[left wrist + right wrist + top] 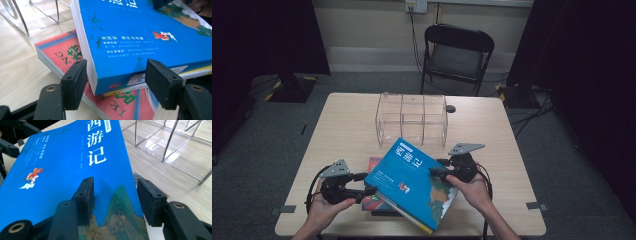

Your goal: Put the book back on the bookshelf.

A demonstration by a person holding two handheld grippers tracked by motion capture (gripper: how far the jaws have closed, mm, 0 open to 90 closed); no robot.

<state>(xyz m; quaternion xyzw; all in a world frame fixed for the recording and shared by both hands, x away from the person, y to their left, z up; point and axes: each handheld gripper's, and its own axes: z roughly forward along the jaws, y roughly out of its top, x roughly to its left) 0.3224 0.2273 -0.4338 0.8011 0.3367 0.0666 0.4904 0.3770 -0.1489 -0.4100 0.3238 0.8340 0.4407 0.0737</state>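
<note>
Blue book [412, 182] with white lettering, red book [67, 53] with green lettering

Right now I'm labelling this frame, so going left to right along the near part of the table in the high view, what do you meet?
left gripper → blue book → right gripper

The blue book [412, 181] has a glossy paper cover; the counter [347, 125] is pale matt wood; the organiser [412, 119] is clear smooth plastic.

Clear acrylic organizer [412, 119] mid-table [347, 130]; black folding chair [457, 55] behind.
</note>
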